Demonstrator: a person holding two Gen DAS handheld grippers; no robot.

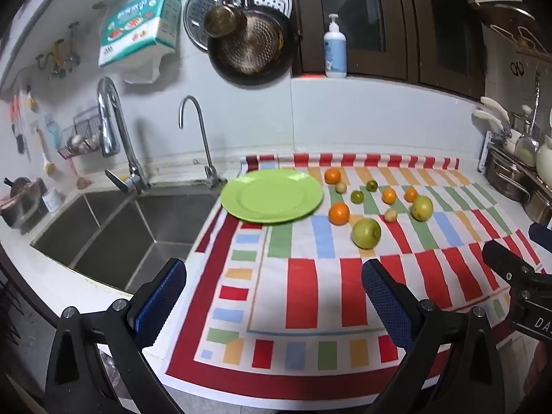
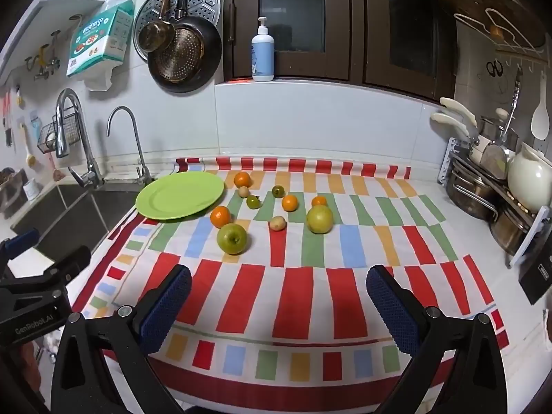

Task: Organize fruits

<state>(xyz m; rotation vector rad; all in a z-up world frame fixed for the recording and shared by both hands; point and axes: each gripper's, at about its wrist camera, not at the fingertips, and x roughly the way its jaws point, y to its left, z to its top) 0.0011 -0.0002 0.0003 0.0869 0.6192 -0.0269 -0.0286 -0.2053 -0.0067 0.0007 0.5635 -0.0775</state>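
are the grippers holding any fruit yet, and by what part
Nothing is held. The left gripper and right gripper are both open with only the cloth between their fingers. All the fruit, like the near apple, lies loose beside the plate.

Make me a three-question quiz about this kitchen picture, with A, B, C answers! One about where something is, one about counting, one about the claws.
1. Where is the green plate?
A. in the sink
B. on the striped cloth, beside the sink
C. on the windowsill

2. How many orange fruits lie on the cloth?
A. four
B. one
C. nine

3. What are the two claws doing?
A. both open, holding nothing
B. both shut on apples
C. one holds the plate

Answers:
1 B: the plate rests on the striped cloth, at the edge nearest the sink.
2 A: four orange fruits show, the nearest at.
3 A: the left claw and the right claw have their fingers spread wide, with only cloth between.
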